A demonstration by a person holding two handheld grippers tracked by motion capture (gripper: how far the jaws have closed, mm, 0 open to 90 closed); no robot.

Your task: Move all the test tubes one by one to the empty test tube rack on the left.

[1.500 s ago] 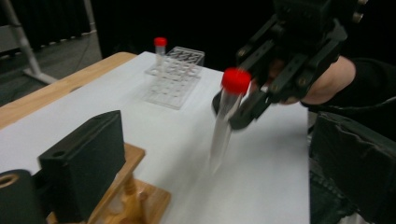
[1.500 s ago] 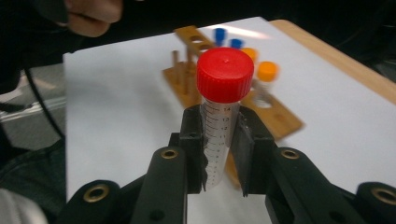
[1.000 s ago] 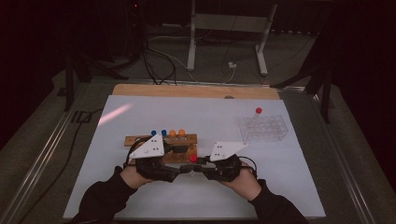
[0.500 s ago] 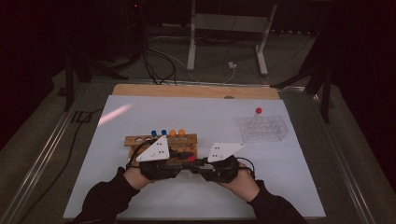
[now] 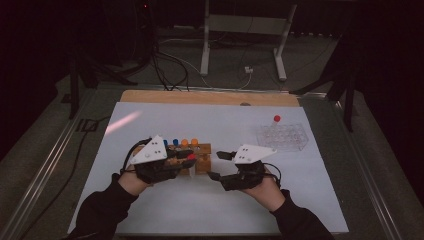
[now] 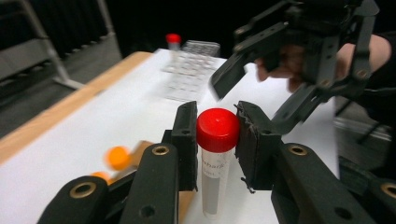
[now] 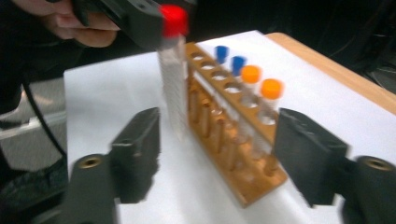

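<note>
My left gripper (image 5: 190, 160) is shut on a red-capped tube (image 5: 190, 157), its pads (image 6: 187, 140) pressing on the cap (image 6: 217, 129); its jaws have just been closing. It holds the tube upright in front of the wooden rack (image 5: 202, 152). The rack carries two blue-capped tubes (image 7: 222, 52) and two orange-capped tubes (image 7: 272, 87). To the right of the rack my right gripper (image 5: 214, 166) stands open. Its jaws have just been opening, and nothing is gripped between its pads (image 7: 137, 149). In the right gripper view the tube (image 7: 173, 70) hangs from the left gripper (image 7: 140, 18).
A clear plastic rack (image 5: 282, 136) with one red-capped tube (image 5: 276, 119) stands at the back right of the white mat (image 5: 240, 210). A wooden board edge (image 5: 210, 97) runs along the far side. Dark floor, cables and a stand's legs lie beyond.
The right gripper has opened and let go of the red-capped tube, which the left gripper now holds. The left gripper has carried it left, towards the rack; the hands stand further apart.
</note>
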